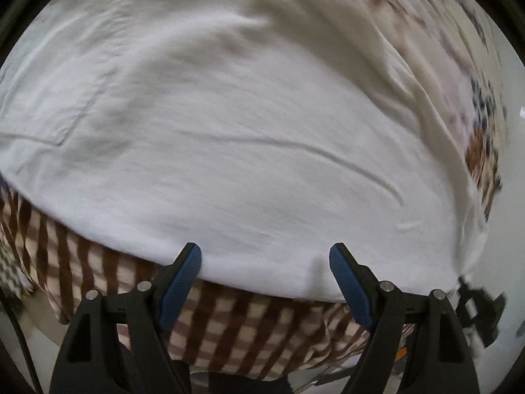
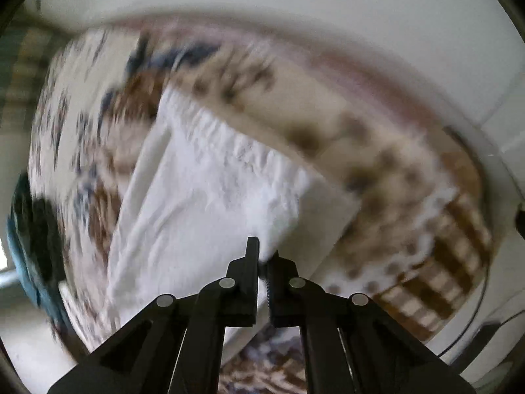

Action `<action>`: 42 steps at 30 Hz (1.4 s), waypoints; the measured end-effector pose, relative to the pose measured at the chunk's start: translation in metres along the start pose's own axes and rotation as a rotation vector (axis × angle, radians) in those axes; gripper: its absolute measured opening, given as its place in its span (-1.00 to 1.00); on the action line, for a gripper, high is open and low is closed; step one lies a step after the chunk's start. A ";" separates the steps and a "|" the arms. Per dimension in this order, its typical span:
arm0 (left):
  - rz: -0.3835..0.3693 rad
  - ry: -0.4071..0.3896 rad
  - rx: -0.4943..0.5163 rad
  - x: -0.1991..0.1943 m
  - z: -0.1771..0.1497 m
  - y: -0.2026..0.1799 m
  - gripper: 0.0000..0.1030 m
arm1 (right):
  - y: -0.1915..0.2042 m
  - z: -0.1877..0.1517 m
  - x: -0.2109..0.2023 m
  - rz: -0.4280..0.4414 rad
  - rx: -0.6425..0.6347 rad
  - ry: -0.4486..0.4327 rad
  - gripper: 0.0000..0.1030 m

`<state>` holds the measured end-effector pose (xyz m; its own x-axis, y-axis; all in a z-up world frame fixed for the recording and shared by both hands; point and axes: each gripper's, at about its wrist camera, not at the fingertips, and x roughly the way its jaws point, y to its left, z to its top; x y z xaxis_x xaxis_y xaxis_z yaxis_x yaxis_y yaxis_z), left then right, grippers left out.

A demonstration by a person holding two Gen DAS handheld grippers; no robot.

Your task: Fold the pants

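Observation:
White pants (image 1: 229,124) lie spread over a patterned bedspread and fill most of the left wrist view. My left gripper (image 1: 265,254) is open, its blue-padded fingers (image 1: 183,275) at the near edge of the pants, with nothing between them. In the right wrist view the pants (image 2: 203,190) show their gathered elastic waistband at the top. My right gripper (image 2: 264,256) is shut on a corner of the white pants and lifts the cloth. The view is blurred by motion.
A brown and cream checked bedspread (image 1: 229,321) hangs over the near bed edge. A patterned cover (image 2: 328,124) with brown and blue motifs lies under the pants. A teal and dark item (image 2: 29,229) sits at the left. White wall behind.

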<state>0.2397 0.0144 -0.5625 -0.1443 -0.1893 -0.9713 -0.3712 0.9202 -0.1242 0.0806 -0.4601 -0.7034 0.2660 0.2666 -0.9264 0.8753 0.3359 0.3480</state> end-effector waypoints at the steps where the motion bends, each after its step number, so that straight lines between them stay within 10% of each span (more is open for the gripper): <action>1: -0.005 -0.015 -0.018 -0.004 0.000 0.010 0.55 | -0.004 0.001 0.005 -0.008 0.016 0.023 -0.91; 5: -0.072 -0.025 -0.080 -0.018 -0.003 0.048 0.55 | 0.014 -0.014 0.017 -0.065 -0.052 0.125 -0.83; 10: -0.178 -0.043 -0.160 -0.050 -0.007 0.115 0.55 | 0.057 -0.095 -0.026 0.059 -0.090 0.086 0.35; 15: -0.179 -0.117 -0.234 -0.081 0.012 0.203 0.55 | 0.112 -0.218 0.027 0.176 -0.183 0.298 0.35; 20: -0.182 -0.204 -0.325 -0.104 0.041 0.280 0.51 | 0.136 -0.291 0.067 0.170 -0.202 0.318 0.35; 25: -0.189 -0.263 -0.359 -0.112 0.073 0.324 0.43 | 0.138 -0.316 0.090 0.154 -0.153 0.282 0.24; 32: -0.135 -0.303 -0.378 -0.092 0.085 0.314 -0.26 | 0.135 -0.308 0.092 0.116 -0.157 0.203 -0.06; 42: -0.117 -0.324 -0.339 -0.103 0.076 0.316 -0.48 | 0.123 -0.296 0.067 0.128 -0.122 0.180 -0.06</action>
<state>0.2074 0.3507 -0.5175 0.1895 -0.1189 -0.9747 -0.6534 0.7257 -0.2156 0.0865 -0.1340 -0.6805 0.2854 0.4666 -0.8372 0.7810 0.3930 0.4853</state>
